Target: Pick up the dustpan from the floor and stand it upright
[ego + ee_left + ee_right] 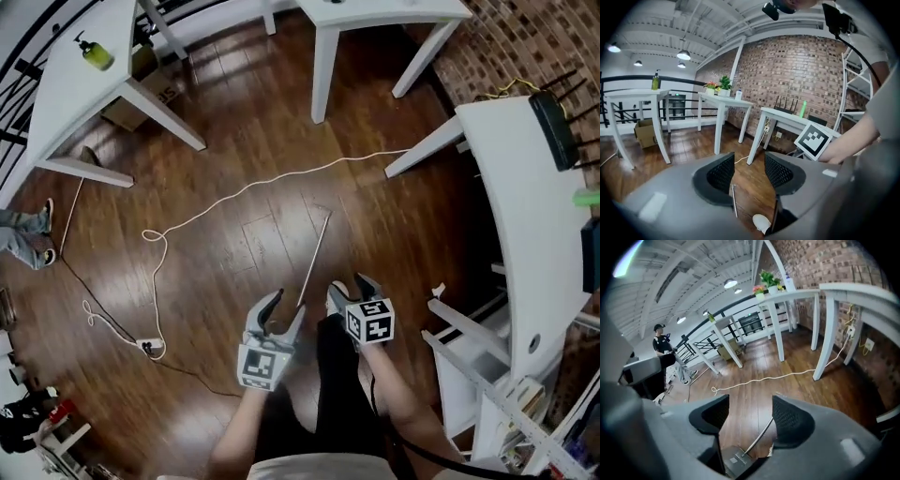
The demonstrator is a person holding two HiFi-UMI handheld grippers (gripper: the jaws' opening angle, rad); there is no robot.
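Nearest the head camera: my two forearms, rising from the bottom edge on either side of my dark trouser leg point(337, 394).

Left forearm point(239, 436): reaches forward and a little right, with its marker cube point(262, 366) facing up. Left gripper point(287, 305) tilts moderately down toward the floor point(234, 281). In the left gripper view, the left gripper point(749, 171) has its jaws apart and nothing between the pads. Through the gap I see floorboards, a thin metal rod point(734, 201) and my white shoe point(761, 223).

Dustpan point(317, 248): lies flat on the floor. Its thin handle runs away from me, up and slightly right. The near end lies just beside the left gripper's tips, between the two grippers. From the head view the pan end is hidden. The right gripper view shows the grey dustpan point(732, 460) low in the gap, on the boards below the jaws.

Right gripper point(350, 284): pitched more steeply down, cube up. In its own view the right gripper point(745, 416) has its jaws wide apart and no pad on the handle. Right forearm point(403, 422): comes in from the lower right.

Beyond, a white cable point(234, 192) winds across the floor.
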